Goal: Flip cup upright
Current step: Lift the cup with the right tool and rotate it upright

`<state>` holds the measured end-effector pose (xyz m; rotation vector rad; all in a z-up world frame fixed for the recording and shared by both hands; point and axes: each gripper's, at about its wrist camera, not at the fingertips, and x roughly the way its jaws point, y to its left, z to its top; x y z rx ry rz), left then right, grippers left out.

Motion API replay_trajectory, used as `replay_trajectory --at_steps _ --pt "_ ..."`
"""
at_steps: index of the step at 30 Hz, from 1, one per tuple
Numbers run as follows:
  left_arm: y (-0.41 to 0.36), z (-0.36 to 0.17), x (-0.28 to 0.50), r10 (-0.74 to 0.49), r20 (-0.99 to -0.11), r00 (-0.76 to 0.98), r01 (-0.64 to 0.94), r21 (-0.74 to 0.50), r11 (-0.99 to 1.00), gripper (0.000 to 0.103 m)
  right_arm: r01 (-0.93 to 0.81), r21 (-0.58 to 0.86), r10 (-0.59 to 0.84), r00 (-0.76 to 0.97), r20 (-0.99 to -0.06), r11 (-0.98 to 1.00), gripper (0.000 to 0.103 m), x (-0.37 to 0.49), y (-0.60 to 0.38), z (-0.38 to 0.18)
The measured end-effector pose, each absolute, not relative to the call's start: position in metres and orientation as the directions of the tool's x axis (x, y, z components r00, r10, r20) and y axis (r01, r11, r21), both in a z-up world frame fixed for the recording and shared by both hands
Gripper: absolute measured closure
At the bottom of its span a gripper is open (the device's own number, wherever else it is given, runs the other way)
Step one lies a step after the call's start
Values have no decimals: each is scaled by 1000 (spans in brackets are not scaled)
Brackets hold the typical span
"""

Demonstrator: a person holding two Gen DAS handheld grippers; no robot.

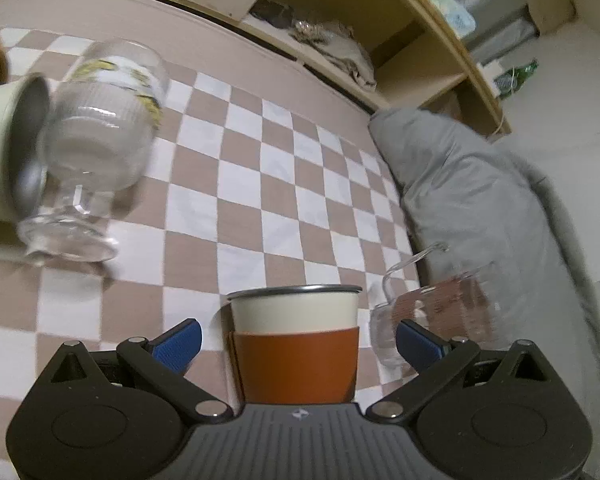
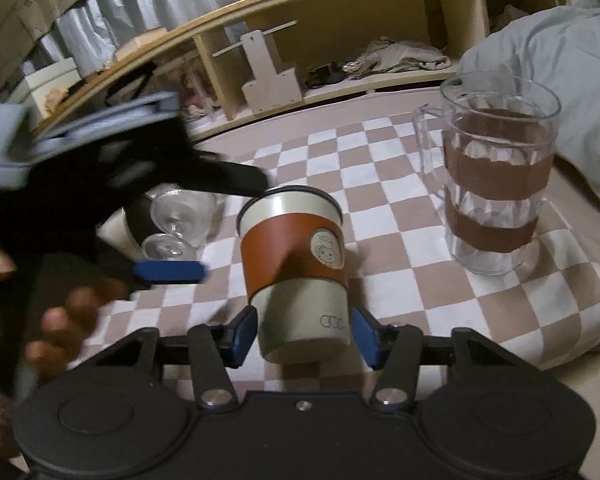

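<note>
A cream cup with a rust-brown sleeve [image 2: 294,268] stands rim up on the checkered cloth [image 2: 400,208]. My right gripper [image 2: 304,336] has its blue pads against the cup's base on both sides. In the left wrist view the same cup [image 1: 296,340] stands between the wide-open blue fingers [image 1: 178,344] of my left gripper [image 1: 298,340], with gaps on both sides. The left gripper also shows in the right wrist view [image 2: 168,272], blurred, to the cup's left.
A clear stemmed glass [image 1: 96,140] and a pale green cup [image 1: 4,148] lie on their sides at left. A clear handled mug [image 2: 496,184] stands at right. A grey cushion [image 1: 480,200] and a wooden shelf [image 2: 340,52] border the cloth.
</note>
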<state>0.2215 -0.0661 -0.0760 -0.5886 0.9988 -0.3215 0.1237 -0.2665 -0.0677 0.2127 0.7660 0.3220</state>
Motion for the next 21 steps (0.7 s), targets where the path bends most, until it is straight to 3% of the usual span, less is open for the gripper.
replay_trajectory --at_steps 8,10,13,21 --pt "-77 -92 242 -478 -723 500 -59 -578 814 12 -225 326 390 658 -644 918 55 125 -271 -73" --pt "-77 -93 245 -487 -714 503 -64 -593 803 19 -227 328 393 657 -643 917 55 125 -271 -73" --pt "-79 -92 244 -485 -710 510 -56 -591 805 19 -232 327 395 657 -642 916 55 125 -272 -73" --pt "-98 -50 219 -429 -636 641 136 -456 880 20 -220 388 432 646 -629 895 58 129 -284 -76"
